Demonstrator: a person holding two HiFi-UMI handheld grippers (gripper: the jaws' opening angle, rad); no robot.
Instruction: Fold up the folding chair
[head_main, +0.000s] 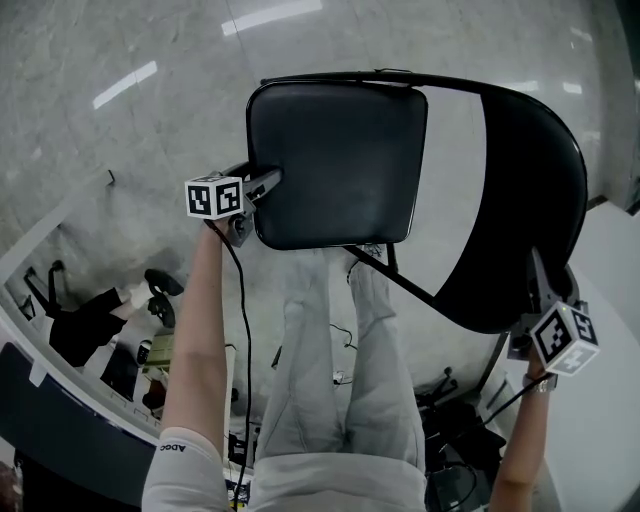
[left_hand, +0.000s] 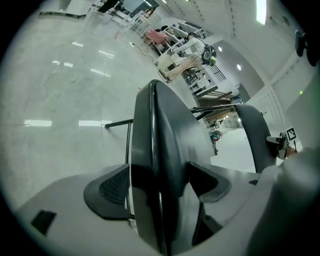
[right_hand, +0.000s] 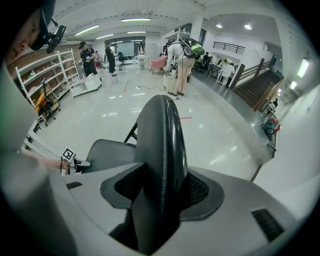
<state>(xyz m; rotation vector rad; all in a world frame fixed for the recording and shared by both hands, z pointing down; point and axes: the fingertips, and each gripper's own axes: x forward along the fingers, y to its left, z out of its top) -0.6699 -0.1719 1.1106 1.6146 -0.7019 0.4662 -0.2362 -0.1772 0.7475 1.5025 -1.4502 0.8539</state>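
Fingers (right_hand: 206, 192) of the right gripper (right_hand: 161, 186) clamp the backrest (right_hand: 159, 127); left gripper's (left_hand: 161, 186) gape astride the seat (head_main: 335, 165) (arms (head_main: 195, 340) outstretched).

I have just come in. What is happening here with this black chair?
A person is working on a black folding chair, with a hand-held gripper in each hand. The right gripper is clamped on the edge of the backrest. The left gripper has its jaws open around the side edge of the seat, with no firm grip on it. The chair is not yet folded: the seat lies spread out, away from the backrest.
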